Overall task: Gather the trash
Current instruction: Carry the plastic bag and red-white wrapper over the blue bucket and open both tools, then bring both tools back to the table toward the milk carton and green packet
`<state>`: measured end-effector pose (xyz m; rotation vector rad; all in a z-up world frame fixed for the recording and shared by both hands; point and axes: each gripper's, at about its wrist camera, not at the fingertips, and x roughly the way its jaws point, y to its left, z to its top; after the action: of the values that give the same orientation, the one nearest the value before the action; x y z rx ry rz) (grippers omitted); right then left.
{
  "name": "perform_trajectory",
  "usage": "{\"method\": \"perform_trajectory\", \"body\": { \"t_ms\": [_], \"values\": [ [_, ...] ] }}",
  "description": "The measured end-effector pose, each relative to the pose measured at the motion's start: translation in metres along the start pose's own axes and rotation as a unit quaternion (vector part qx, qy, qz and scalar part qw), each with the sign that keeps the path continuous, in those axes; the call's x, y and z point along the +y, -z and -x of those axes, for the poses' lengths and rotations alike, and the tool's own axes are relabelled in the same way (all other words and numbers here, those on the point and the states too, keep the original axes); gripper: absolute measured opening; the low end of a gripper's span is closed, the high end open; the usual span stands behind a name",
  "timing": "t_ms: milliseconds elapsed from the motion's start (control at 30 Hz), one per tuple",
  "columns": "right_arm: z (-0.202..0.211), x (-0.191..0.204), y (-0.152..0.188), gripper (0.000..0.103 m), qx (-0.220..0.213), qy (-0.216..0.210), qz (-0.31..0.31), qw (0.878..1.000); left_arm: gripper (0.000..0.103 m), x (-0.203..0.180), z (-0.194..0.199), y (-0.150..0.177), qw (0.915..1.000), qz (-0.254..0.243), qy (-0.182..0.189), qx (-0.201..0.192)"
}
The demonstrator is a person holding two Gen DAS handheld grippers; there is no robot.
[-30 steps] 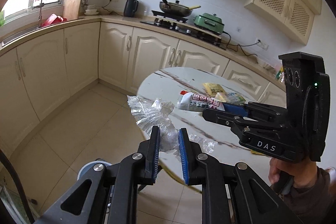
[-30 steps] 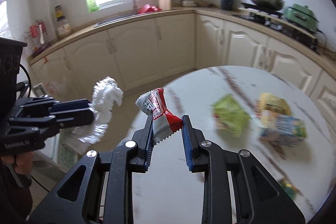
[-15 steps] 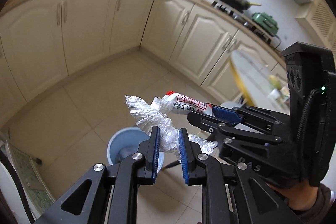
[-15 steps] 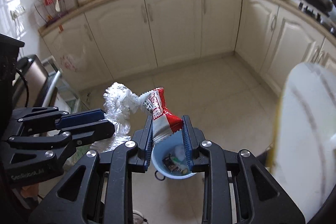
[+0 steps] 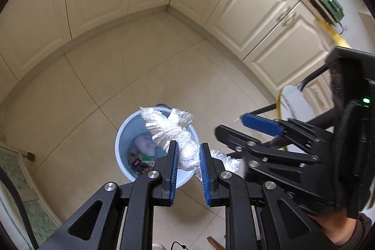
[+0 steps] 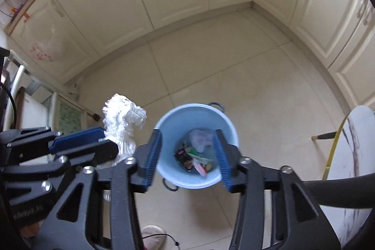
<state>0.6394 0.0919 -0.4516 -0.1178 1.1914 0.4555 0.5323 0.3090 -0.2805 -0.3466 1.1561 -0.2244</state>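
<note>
1. Two grippers in view, both black w/ blue pads, both pointing steeply down over tiled floor.
2. One light-blue bin (image 6: 164,123) on floor, below both; two dark handles on rim.
3. Left gripper (image 5: 187,170): nearly closed, pinching one crumpled clear plastic wrapper (image 5: 171,128); wrapper sticks up past pads & out to the right, hanging over bin's near-right rim in left wrist view.
4. Right gripper (image 6: 187,156): jaws opening, about half apart, nothing between pads; bin mouth seen straight through the gap.
5. In bin: one white crumpled bag (image 6: 199,139), one red-and-white packet (image 6: 200,169) tilted near the front wall, several dark & green wrappers – exact count unclear.
6. Writing: faint lettering on left gripper body in right wrist view, too blurred to read. Packet print unreadable.
7. Cut off / hard to see: marble table (image 6: 356,156) only as right-edge sliver; one hand (image 5: 337,233) partly out of frame at bottom right; stove items top right blurred; pale slipper-like shape at bottom edge of right wrist view, unclear.
</note>
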Motion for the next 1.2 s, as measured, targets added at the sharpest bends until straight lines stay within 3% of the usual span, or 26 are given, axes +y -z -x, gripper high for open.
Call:
{"method": "perform_trajectory", "body": {
  "t_ms": [100, 267, 367, 500, 567, 633, 733, 867, 967, 1067, 1200],
  "values": [
    [-0.005, -0.005, 0.003, 0.048, 0.004, 0.009, -0.003, 1.0, 0.016, -0.001, -0.017, -0.01, 0.9999, -0.003, -0.014, 0.009],
    [0.001, -0.015, 0.004, 0.049, -0.003, 0.025, -0.001, 1.0, 0.043, -0.002, -0.038, -0.018, 0.9993, 0.012, -0.034, 0.014],
    [0.007, -0.018, 0.003, 0.05, -0.009, 0.02, -0.008, 1.0, 0.049, -0.009, -0.038, -0.017, 0.9989, 0.021, -0.041, 0.006],
    [0.026, -0.007, 0.004, 0.055, -0.021, 0.014, -0.001, 1.0, 0.05, -0.017, -0.012, -0.008, 0.997, 0.028, -0.069, -0.024],
    [0.037, 0.001, 0.006, 0.055, -0.028, 0.009, 0.007, 1.0, 0.062, -0.022, 0.008, -0.003, 0.9939, 0.029, -0.096, -0.046],
    [0.055, 0.013, 0.008, 0.056, -0.043, 0.008, 0.018, 0.999, 0.066, -0.027, 0.035, 0.007, 0.99, 0.03, -0.117, -0.074],
    [0.091, 0.029, 0.013, 0.059, -0.077, 0.004, 0.032, 0.997, 0.073, -0.041, 0.076, 0.022, 0.9859, 0.025, -0.117, -0.117],
    [0.159, 0.05, 0.026, 0.075, -0.138, 0.007, 0.046, 0.989, 0.075, -0.064, 0.137, 0.046, 0.9737, 0.025, -0.128, -0.187],
    [0.214, 0.061, 0.038, 0.077, -0.186, 0.007, 0.05, 0.981, 0.081, -0.092, 0.184, 0.07, 0.9616, 0.009, -0.128, -0.243],
    [0.27, 0.066, 0.056, 0.099, -0.236, 0.017, 0.056, 0.97, 0.092, -0.133, 0.218, 0.094, 0.947, -0.01, -0.128, -0.294],
    [0.343, 0.072, 0.088, 0.099, -0.295, 0.031, 0.051, 0.954, 0.099, -0.182, 0.262, 0.125, 0.9278, -0.032, -0.12, -0.352]
  ]
}}
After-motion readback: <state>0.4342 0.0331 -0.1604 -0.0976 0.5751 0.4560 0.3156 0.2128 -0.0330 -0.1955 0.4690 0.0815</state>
